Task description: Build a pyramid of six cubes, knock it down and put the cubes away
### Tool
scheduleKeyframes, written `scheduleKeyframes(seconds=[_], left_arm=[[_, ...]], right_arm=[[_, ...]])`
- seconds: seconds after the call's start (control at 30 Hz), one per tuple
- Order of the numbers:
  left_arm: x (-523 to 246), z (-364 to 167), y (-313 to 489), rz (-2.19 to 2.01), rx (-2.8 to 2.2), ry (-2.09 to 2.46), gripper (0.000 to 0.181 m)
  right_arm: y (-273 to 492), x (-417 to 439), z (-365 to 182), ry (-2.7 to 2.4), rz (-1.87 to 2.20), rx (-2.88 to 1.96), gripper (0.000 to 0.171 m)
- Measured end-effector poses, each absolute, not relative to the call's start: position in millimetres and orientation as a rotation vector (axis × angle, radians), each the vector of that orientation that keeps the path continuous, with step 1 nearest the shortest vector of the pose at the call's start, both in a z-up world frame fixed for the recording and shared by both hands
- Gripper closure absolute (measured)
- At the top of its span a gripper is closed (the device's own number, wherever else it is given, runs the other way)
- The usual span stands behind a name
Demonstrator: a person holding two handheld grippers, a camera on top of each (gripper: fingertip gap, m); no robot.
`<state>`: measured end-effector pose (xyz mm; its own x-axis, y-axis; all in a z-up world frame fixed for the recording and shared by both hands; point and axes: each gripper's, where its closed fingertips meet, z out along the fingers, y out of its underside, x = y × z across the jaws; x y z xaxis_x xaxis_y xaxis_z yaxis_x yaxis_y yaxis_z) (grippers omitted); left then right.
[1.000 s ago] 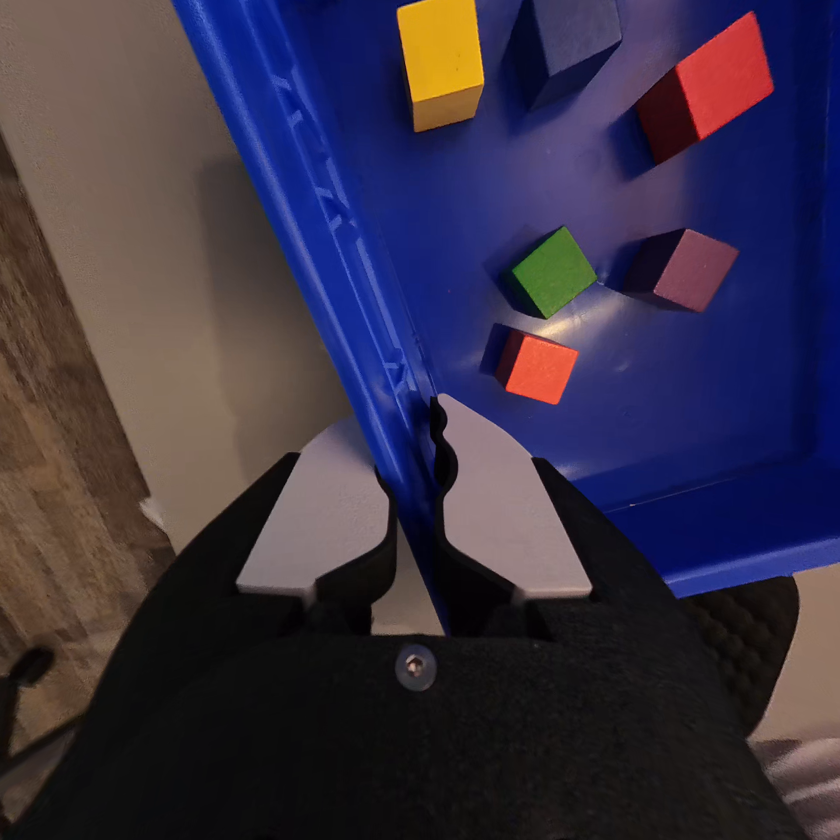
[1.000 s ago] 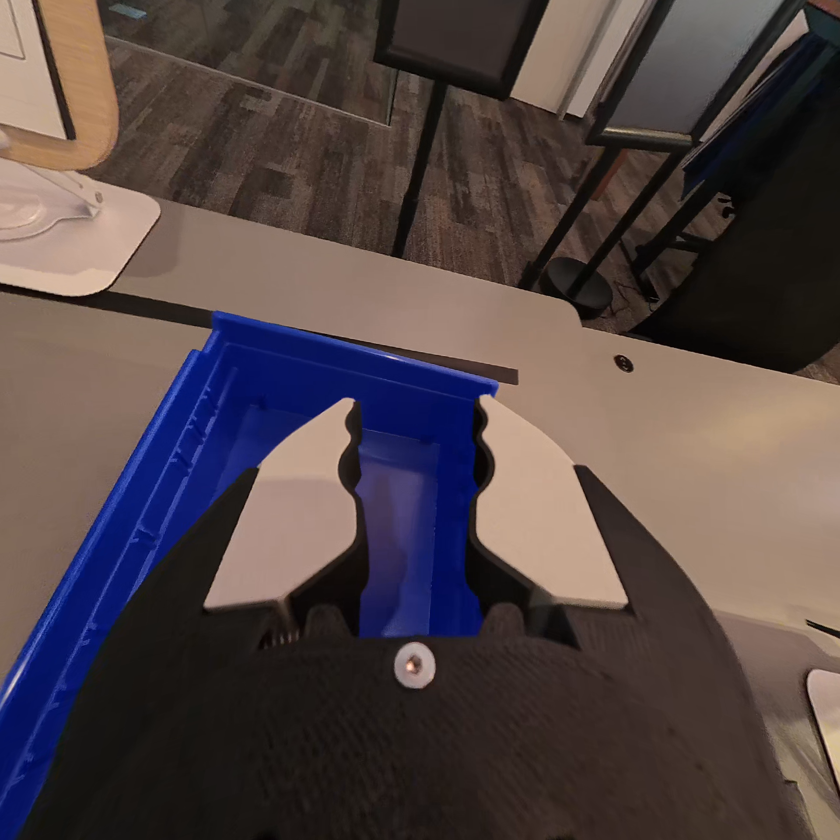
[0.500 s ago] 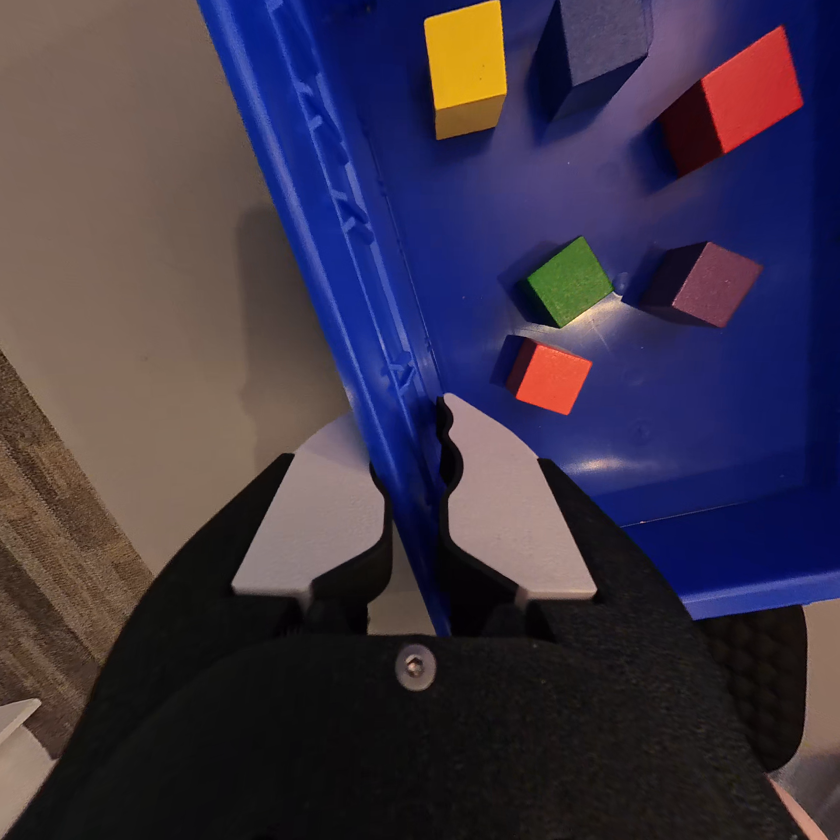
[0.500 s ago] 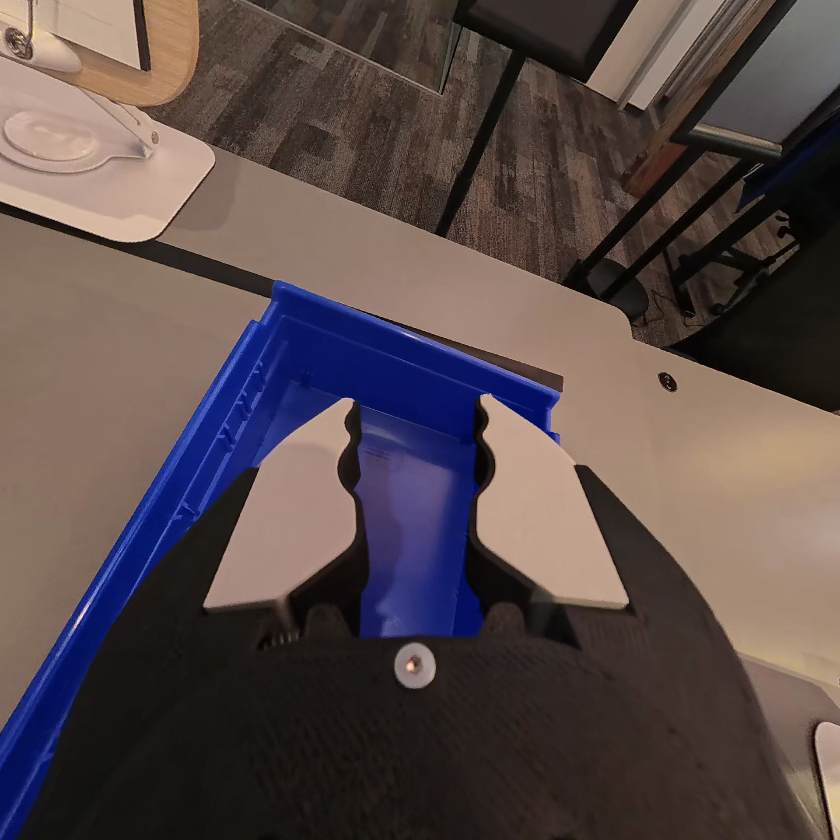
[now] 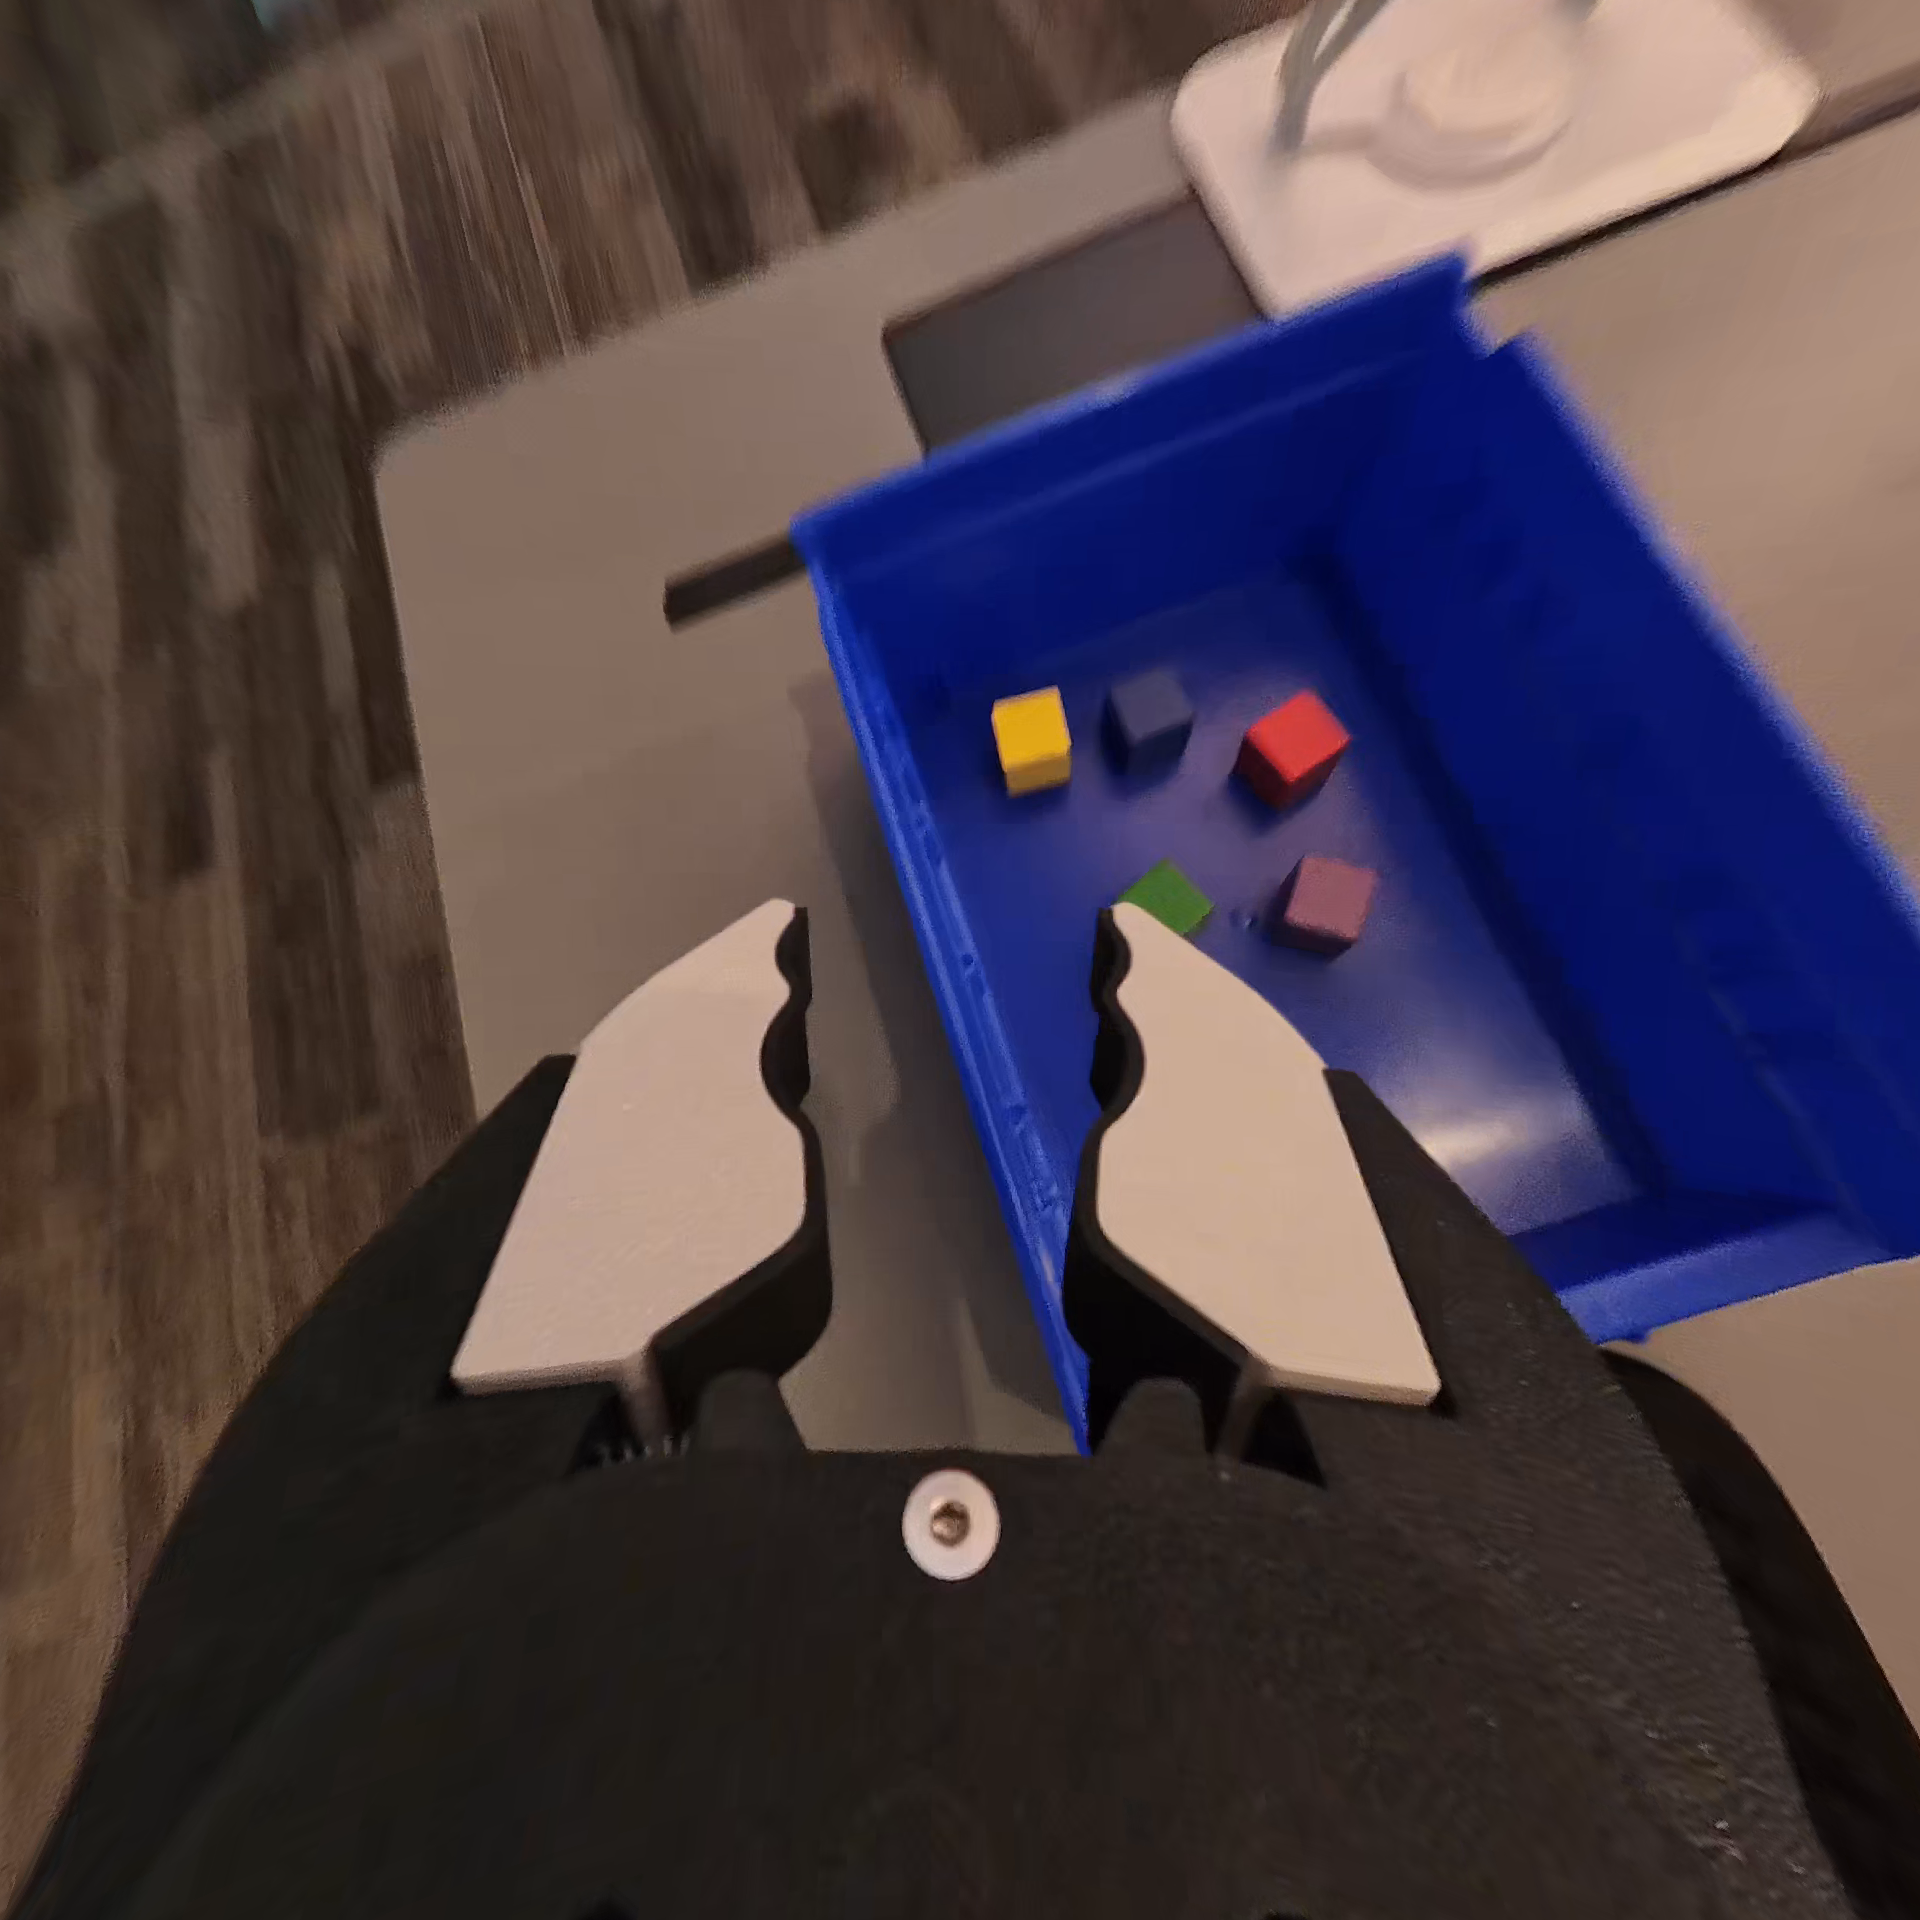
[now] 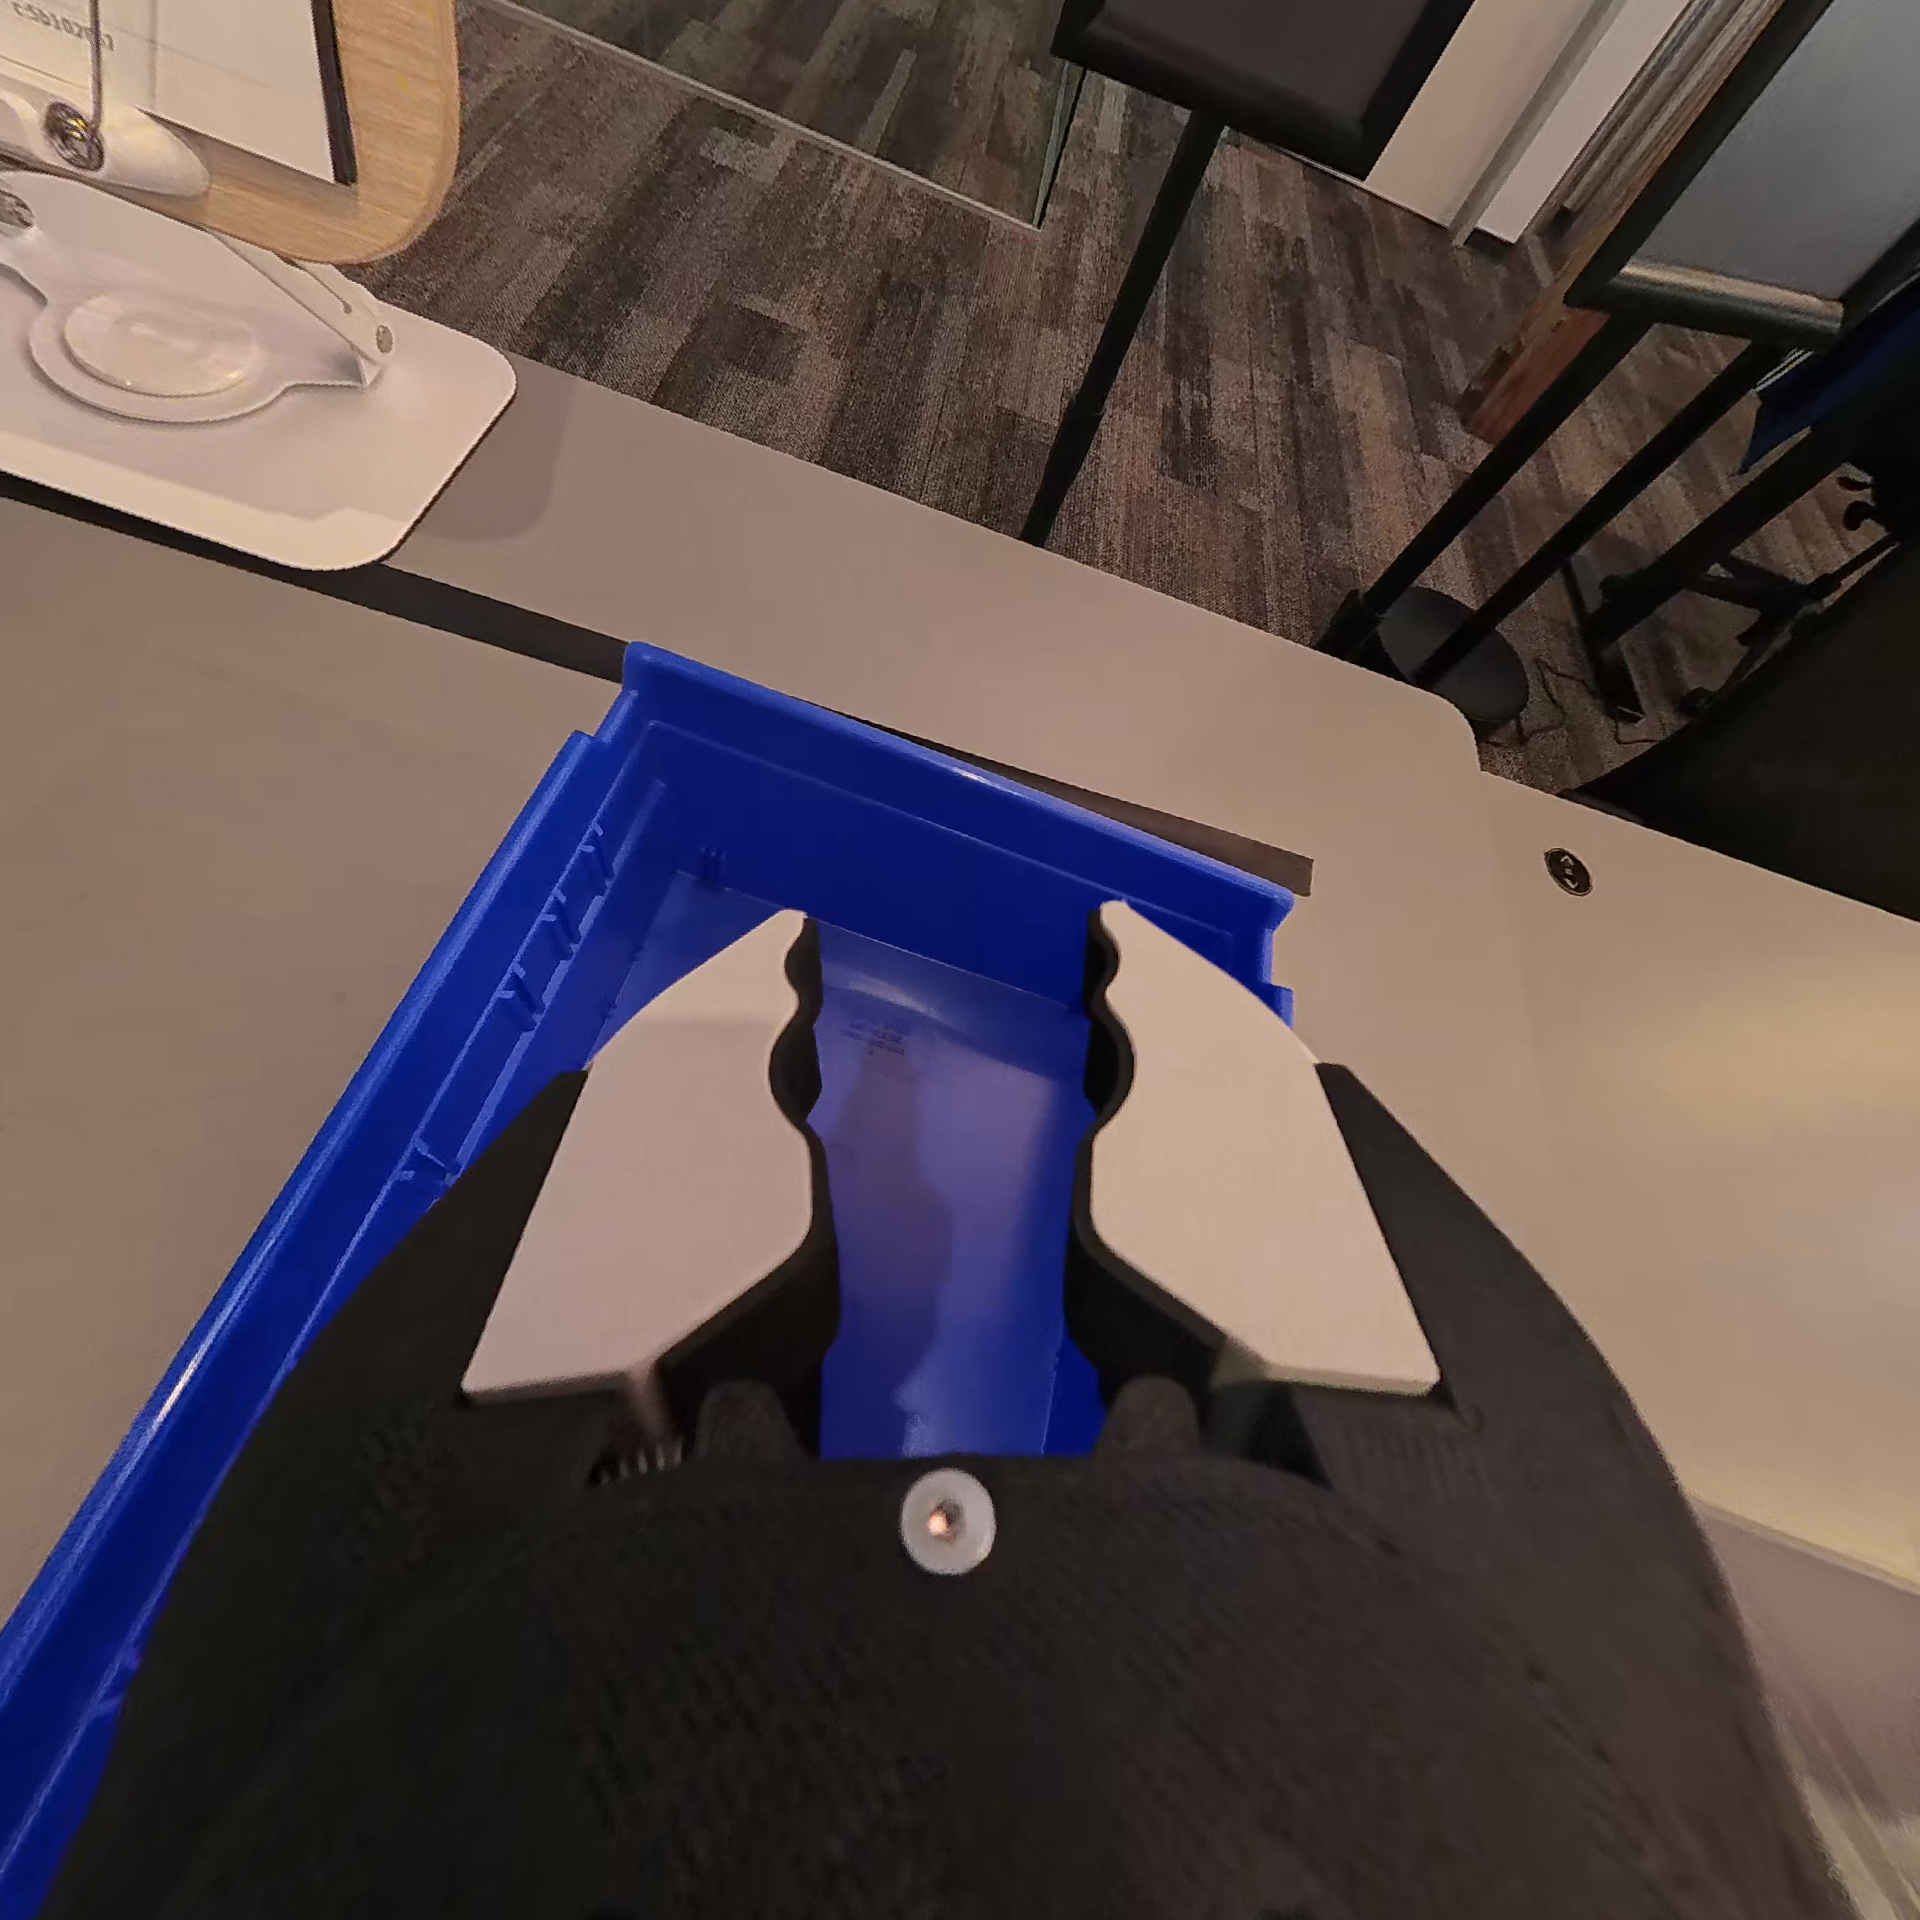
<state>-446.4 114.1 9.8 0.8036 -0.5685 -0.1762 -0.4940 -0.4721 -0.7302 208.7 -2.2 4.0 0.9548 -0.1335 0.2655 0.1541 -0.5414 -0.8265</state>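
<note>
While the left gripper (image 5: 951, 914) hangs with its fingers wide and empty astride the near wall of the blue bin (image 5: 1621, 665), five cubes sit loose on the bin floor: yellow cube (image 5: 1031, 740), navy cube (image 5: 1148, 715), red cube (image 5: 1294, 748), green cube (image 5: 1169, 899), purple cube (image 5: 1325, 902). Right gripper (image 6: 951, 920) hovers over the bin on the grey bench (image 6: 260, 883), fingers wide, holding nothing.
</note>
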Motion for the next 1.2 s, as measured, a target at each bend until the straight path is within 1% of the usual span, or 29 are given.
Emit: scheduleKeyframes(seconds=[0.1, 0.17, 0.37, 0.4, 0.5, 0.53, 0.63, 0.67, 0.73, 0.77, 0.8, 0.83, 0.87, 0.97, 1.0, 1.03, 1.07, 1.13, 1.17, 1.2], left_arm=[[-424.4, 51.2, 97.6, -0.213, -1.957, 0.810, 0.126], [-414.8, 68.9, 89.2, -0.255, -1.862, 0.812, 0.115], [-415.2, 81.6, 91.8, -0.220, -1.793, 0.784, 0.120], [-413.1, 89.5, 91.7, -0.240, -1.757, 0.765, 0.122], [-399.0, 116.9, 84.1, -0.348, -1.606, 0.742, 0.135], [-395.3, 124.3, 82.5, -0.360, -1.561, 0.732, 0.135], [-382.0, 128.8, 77.5, -0.323, -1.482, 0.780, 0.136], [-378.1, 126.2, 77.2, -0.284, -1.479, 0.809, 0.139], [-370.8, 121.2, 77.1, -0.195, -1.479, 0.867, 0.143], [-366.3, 121.5, 76.1, -0.167, -1.469, 0.883, 0.146], [-361.1, 123.6, 73.8, -0.157, -1.453, 0.894, 0.148], [-354.9, 127.8, 70.5, -0.165, -1.431, 0.896, 0.151], [-347.7, 132.7, 65.8, -0.191, -1.405, 0.899, 0.155], [-324.6, 153.9, 49.1, -0.332, -1.283, 0.868, 0.169], [-317.1, 159.0, 43.3, -0.395, -1.240, 0.860, 0.179], [-310.8, 161.9, 39.9, -0.454, -1.209, 0.849, 0.181], [-305.5, 160.8, 39.2, -0.503, -1.205, 0.845, 0.181], [-292.8, 143.4, 38.0, -0.584, -1.255, 0.922, 0.181], [-290.2, 133.7, 41.1, -0.587, -1.292, 0.941, 0.181], [-291.4, 125.0, 47.6, -0.555, -1.331, 0.934, 0.181]], right_arm=[[-1.3, 207.0, 5.0, -0.028, -0.370, -2.106, 0.121], [-0.7, 206.9, 5.1, -0.035, -0.375, -2.103, 0.121], [-1.9, 208.6, 13.6, -0.055, -0.394, -2.061, 0.121], [-2.5, 208.6, 20.0, -0.059, -0.395, -2.028, 0.122], [-5.6, 206.2, 44.2, -0.073, -0.364, -1.899, 0.123], [-7.2, 205.7, 51.4, -0.079, -0.352, -1.858, 0.120], [-11.4, 203.4, 61.0, -0.113, -0.299, -1.783, 0.099], [-12.1, 204.0, 62.1, -0.110, -0.270, -1.762, 0.094], [-12.2, 200.7, 61.9, -0.107, -0.145, -1.727, 0.090], [-12.4, 198.7, 62.4, -0.102, -0.066, -1.711, 0.090], [-14.1, 197.6, 64.4, -0.103, -0.010, -1.692, 0.098], [-17.3, 199.4, 67.5, -0.105, 0.005, -1.675, 0.109], [-21.5, 203.9, 72.2, -0.102, -0.022, -1.659, 0.117], [-39.3, 220.9, 94.9, -0.108, -0.234, -1.588, 0.123], [-46.0, 224.8, 103.7, -0.112, -0.303, -1.559, 0.123], [-52.1, 225.9, 112.3, -0.121, -0.344, -1.525, 0.121], [-57.3, 224.8, 120.7, -0.128, -0.357, -1.484, 0.117], [-62.7, 215.2, 134.1, -0.150, -0.281, -1.400, 0.102], [-62.3, 211.4, 134.1, -0.154, -0.221, -1.403, 0.099], [-60.7, 208.7, 130.2, -0.164, -0.175, -1.430, 0.102]])
